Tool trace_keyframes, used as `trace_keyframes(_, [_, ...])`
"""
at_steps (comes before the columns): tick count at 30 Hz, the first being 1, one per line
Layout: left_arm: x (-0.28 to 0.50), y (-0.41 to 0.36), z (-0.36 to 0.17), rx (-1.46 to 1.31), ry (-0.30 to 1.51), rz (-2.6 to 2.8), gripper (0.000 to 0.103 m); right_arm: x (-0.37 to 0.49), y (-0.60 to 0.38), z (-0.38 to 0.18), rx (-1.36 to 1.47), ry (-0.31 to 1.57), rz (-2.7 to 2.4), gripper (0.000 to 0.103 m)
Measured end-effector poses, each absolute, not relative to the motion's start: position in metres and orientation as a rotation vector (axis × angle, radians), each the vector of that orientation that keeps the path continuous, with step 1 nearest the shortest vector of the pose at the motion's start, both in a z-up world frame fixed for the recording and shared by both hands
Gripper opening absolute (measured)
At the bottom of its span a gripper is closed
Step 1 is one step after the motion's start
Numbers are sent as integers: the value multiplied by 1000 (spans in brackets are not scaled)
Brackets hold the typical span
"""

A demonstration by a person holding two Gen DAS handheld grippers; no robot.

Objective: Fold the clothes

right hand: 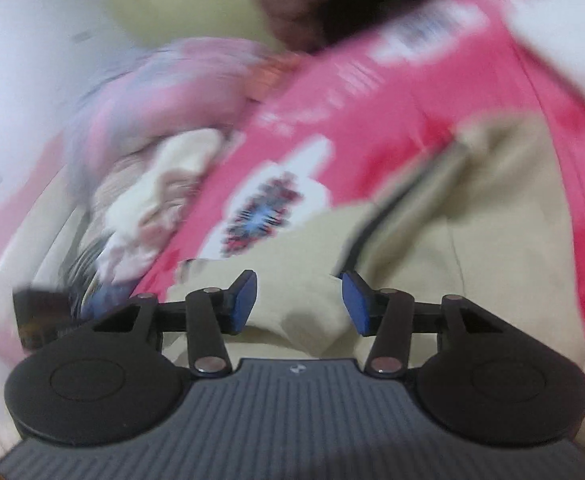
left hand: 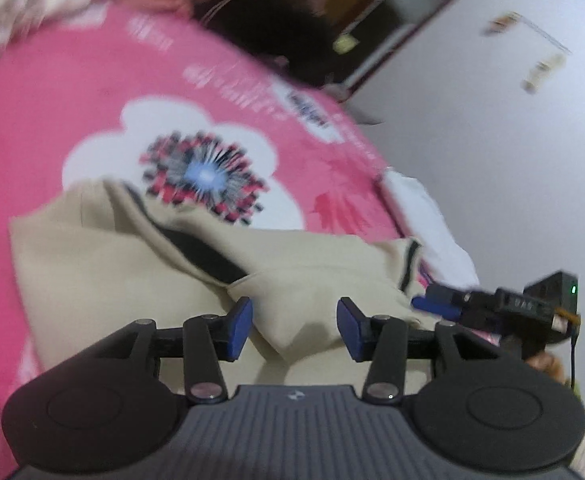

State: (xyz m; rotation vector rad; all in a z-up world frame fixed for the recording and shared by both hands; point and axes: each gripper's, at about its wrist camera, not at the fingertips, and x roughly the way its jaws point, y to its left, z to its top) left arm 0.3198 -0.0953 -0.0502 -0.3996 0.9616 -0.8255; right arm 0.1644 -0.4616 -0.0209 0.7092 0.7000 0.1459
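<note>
The beige top (left hand: pixel 132 280) lies rumpled on the pink sheet (left hand: pixel 72 100), partly doubled over. Both views are blurry. I'd catch just one layer at a hem so it doesn't bunch. Left gripper (left hand: pixel 294 326) and right gripper (right hand: pixel 299 304) both gape wide over the cloth, holding nothing

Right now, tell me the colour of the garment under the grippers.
Beige garment with a dark stripe; clearest in the left wrist view.

Right wrist view motion-blurred; crumpled pile (right hand: pixel 152 184) beside bedspread unreadable.
</note>
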Motion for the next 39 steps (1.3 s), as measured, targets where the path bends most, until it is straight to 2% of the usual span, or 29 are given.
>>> trace_keyframes(3, [328,-101,-68,-465,1019,-811,47,179,-467,-40,837,744,124,48])
trace_keyframes(5, [329,-103,-73,-469,1016,-809,42,187,-468,-51,900,758,127,47])
trace_keyframes(6, [328,-104,-74,-462,1008,-809,40,189,-467,-53,901,752,132,42])
trace_keyframes(8, [327,-105,-75,-451,996,-806,28,193,-463,-54,875,746,140,28])
trace_keyframes(9, [328,-106,-76,-460,994,-806,25,194,-464,-53,854,742,136,20])
trace_keyframes(10, [329,-107,-77,-475,993,-808,22,195,-464,-51,832,738,131,16])
trace_keyframes(16, [332,-121,-74,-493,948,-816,19,213,-479,-37,713,653,125,14])
trace_keyframes(21, [326,-116,-85,-456,964,-813,18,209,-487,-57,735,679,131,14])
trace_keyframes(24, [325,-112,-83,-453,969,-819,21,198,-490,-70,789,679,142,14])
trace_keyframes(26, [320,-108,-74,-419,935,-809,37,194,-492,-71,817,665,142,15])
trace_keyframes(28, [313,-102,-64,-380,892,-793,48,190,-491,-67,807,664,135,18])
trace_keyframes(29, [310,-100,-59,-361,870,-785,50,188,-490,-64,793,667,125,18])
trace_keyframes(34, [295,-90,-33,-254,754,-746,49,171,-483,-31,618,625,37,21])
trace_keyframes(39, [293,-126,-14,-75,650,-767,49,171,-451,8,354,538,-15,21])
